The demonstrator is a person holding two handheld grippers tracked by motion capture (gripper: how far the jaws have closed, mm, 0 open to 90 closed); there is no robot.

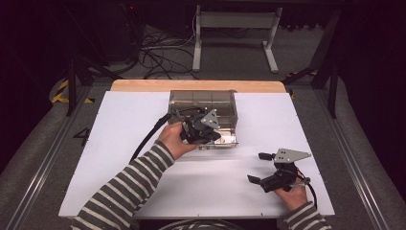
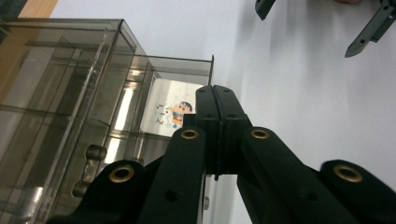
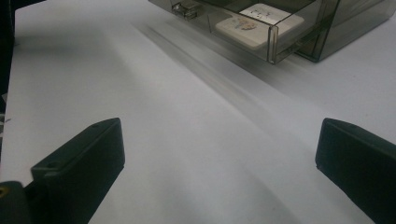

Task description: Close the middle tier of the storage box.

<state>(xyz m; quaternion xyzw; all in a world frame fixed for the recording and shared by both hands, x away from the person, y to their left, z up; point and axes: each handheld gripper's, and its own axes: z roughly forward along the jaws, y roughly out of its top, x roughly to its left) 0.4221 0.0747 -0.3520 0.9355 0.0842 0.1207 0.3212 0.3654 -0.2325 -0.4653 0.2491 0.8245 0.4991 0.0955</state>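
Note:
A smoky clear drawer box (image 1: 203, 103) stands at the far middle of the white table (image 1: 119, 143). Its lower drawer (image 1: 225, 140) is pulled out toward me, and a white card with a cartoon picture (image 2: 173, 114) lies in it. The same card (image 3: 254, 21) lies flat behind the drawer's front wall. My left gripper (image 1: 215, 136) hovers over the drawer, and its jaws (image 2: 212, 91) are shut together with nothing between them. A metal knob (image 2: 91, 158) sits on the drawer front. My right gripper (image 1: 256, 167) rests at the near right, open and empty (image 3: 219, 144), pointing toward the box.
A wooden strip (image 1: 198, 85) runs along the table's far edge. Beyond it on the floor stand a white metal frame (image 1: 234, 28) and loose cables (image 1: 158, 52). The left gripper's black cable (image 1: 146, 141) trails across the table to the left of the box.

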